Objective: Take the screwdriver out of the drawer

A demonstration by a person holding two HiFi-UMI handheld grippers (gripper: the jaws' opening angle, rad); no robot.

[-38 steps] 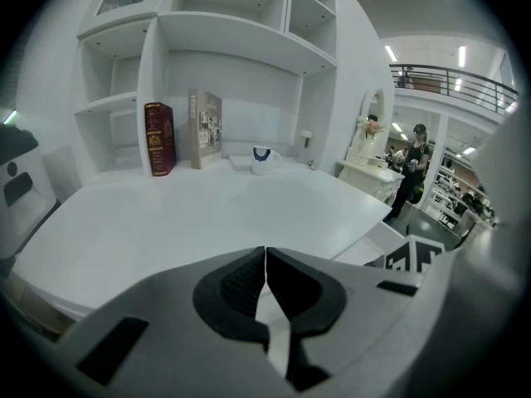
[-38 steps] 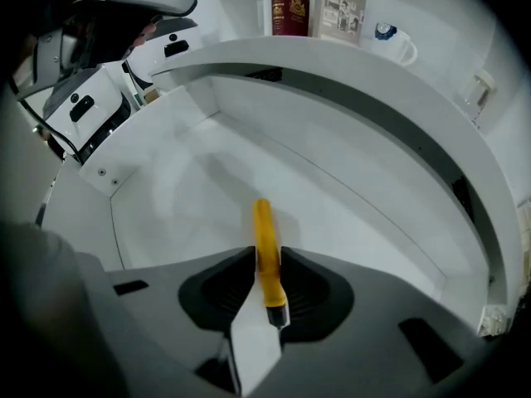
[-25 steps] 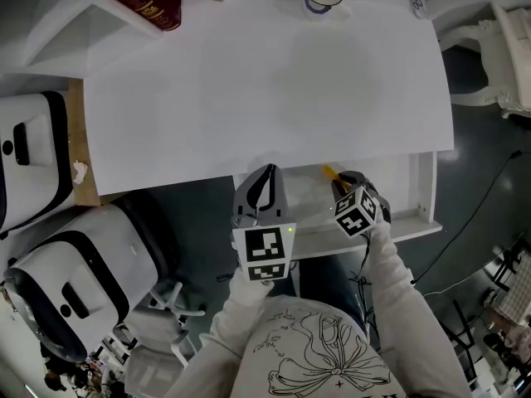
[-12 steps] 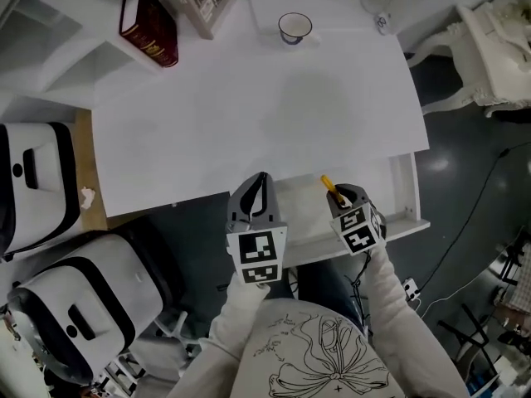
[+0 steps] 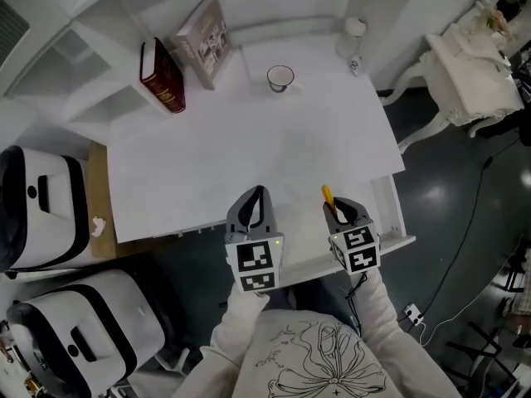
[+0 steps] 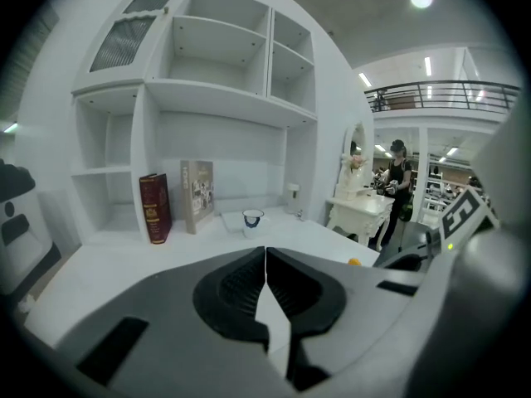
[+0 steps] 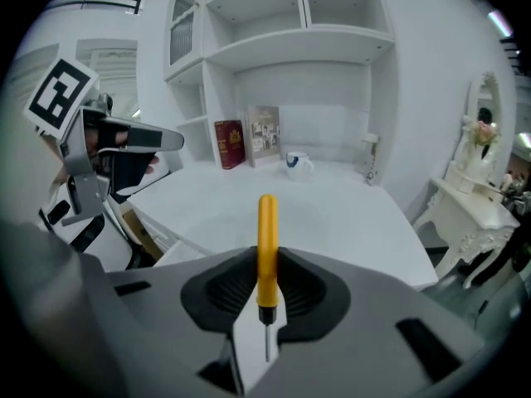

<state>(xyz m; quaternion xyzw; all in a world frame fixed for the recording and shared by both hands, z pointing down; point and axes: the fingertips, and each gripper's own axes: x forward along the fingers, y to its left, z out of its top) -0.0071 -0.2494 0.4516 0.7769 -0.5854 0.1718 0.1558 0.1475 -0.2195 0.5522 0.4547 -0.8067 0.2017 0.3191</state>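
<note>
head view: a white desk (image 5: 249,152) fills the middle, and its drawer (image 5: 392,214) stands open at the near right edge. the right gripper (image 5: 337,209) hangs over that drawer with its fingers clamped on the yellow screwdriver (image 5: 328,196), whose handle points far, over the desk's near edge. the left gripper (image 5: 258,192) is just left of it, well apart. at the far side stand a red book (image 5: 163,76), a grey book (image 5: 204,40), a cup (image 5: 280,78) and a small bottle (image 5: 354,45). white-and-black machines (image 5: 41,210) sit at the left, and an ornate white table (image 5: 465,69) at the far right.

left gripper view: the fingers are pressed together with nothing between them. beyond them the desk top lies bare up to the books and cup, under white shelves (image 6: 220,98). a person (image 6: 397,177) stands far off at the right.

right gripper view: the two pads squeeze the screwdriver's handle low down; its thin metal shaft points near, and the handle rises toward the far books. the left gripper shows at the left edge.
</note>
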